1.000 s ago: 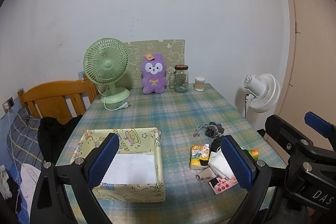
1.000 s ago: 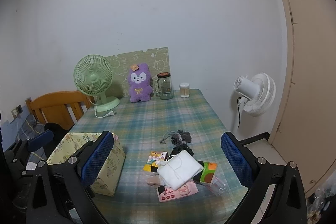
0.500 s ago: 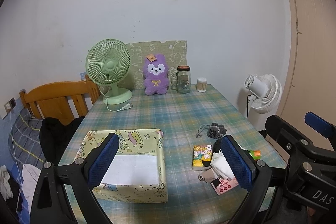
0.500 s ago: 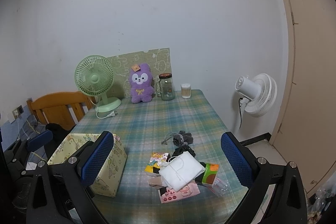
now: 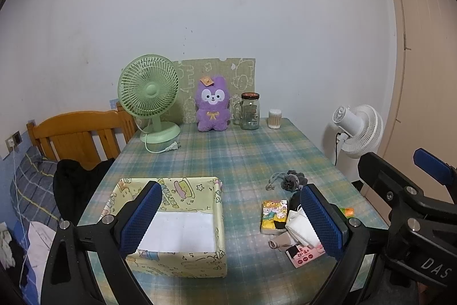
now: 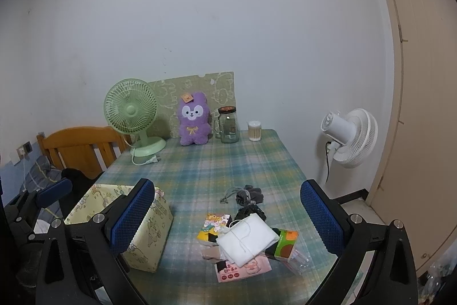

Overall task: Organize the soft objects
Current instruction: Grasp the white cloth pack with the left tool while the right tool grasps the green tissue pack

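Note:
A yellow cartoon-print box (image 5: 182, 187) (image 6: 148, 222) stands open on the plaid table, left front, with a white sheet on its floor. A pile of soft items lies at the right front: a white mask (image 6: 247, 239) (image 5: 298, 225), a yellow tissue pack (image 5: 273, 215) (image 6: 212, 225), a pink packet (image 6: 242, 269), a green pack (image 6: 284, 243), grey gloves (image 5: 291, 180) (image 6: 251, 195). A purple plush (image 5: 212, 107) (image 6: 194, 119) sits at the back. My left gripper (image 5: 231, 222) is open above the box and pile. My right gripper (image 6: 228, 219) is open above the pile.
A green desk fan (image 5: 150, 96), a glass jar (image 5: 250, 112) and a cotton-swab pot (image 5: 275, 118) stand along the back wall. A wooden chair (image 5: 80, 133) with dark clothes is at the left. A white floor fan (image 5: 358, 127) stands right of the table.
Both grippers have pulled back and risen slightly, so the table items sit a little farther away. Nothing on the table has moved.

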`<move>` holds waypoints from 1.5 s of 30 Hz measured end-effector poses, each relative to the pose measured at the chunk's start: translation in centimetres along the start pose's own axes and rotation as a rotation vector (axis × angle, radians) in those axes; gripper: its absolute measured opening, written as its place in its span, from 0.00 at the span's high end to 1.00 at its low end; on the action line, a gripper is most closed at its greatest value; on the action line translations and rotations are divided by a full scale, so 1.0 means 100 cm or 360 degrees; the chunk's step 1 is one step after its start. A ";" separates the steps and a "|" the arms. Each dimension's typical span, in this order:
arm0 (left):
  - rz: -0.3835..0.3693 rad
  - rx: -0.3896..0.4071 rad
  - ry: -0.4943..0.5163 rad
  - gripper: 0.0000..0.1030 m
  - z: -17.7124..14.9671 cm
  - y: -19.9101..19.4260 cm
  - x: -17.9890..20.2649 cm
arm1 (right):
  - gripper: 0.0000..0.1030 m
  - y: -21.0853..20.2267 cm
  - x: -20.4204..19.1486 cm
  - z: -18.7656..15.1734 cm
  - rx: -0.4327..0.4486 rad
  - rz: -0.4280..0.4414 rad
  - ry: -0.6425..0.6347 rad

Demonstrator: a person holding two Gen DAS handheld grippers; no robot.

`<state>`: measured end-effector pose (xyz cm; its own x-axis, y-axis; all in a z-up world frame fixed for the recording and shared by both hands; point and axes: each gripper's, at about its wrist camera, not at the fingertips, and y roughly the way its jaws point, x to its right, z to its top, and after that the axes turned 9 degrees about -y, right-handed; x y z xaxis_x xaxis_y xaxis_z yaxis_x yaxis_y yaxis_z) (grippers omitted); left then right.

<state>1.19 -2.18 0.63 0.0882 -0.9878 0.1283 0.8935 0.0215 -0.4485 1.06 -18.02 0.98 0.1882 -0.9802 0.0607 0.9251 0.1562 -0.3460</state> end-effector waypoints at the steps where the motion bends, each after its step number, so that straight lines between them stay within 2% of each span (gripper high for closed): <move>1: 0.0002 -0.0002 -0.0001 0.05 0.000 0.001 0.000 | 0.00 0.000 -0.001 -0.001 0.0000 0.0000 -0.0004; 9: -0.0036 -0.0025 -0.0017 0.05 -0.005 0.008 0.007 | 0.04 0.006 0.005 -0.005 -0.0021 0.0034 0.0011; 19: -0.0080 -0.0100 0.0039 0.08 -0.017 0.034 0.027 | 0.04 0.025 0.018 -0.020 -0.0045 0.0016 0.0005; 28: -0.0170 -0.0222 0.0084 0.09 -0.033 0.065 0.048 | 0.07 0.053 0.036 -0.039 -0.0135 0.0025 0.0033; 45: -0.0286 -0.0391 0.0219 0.09 -0.066 0.115 0.093 | 0.15 0.093 0.075 -0.080 -0.0314 -0.0045 0.0102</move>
<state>9.39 -12.15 -9.18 -0.1364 -0.9844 0.1114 0.7550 -0.1761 -0.6316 8.47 -24.84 -9.25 0.1356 -0.9906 0.0154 0.8461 0.1077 -0.5221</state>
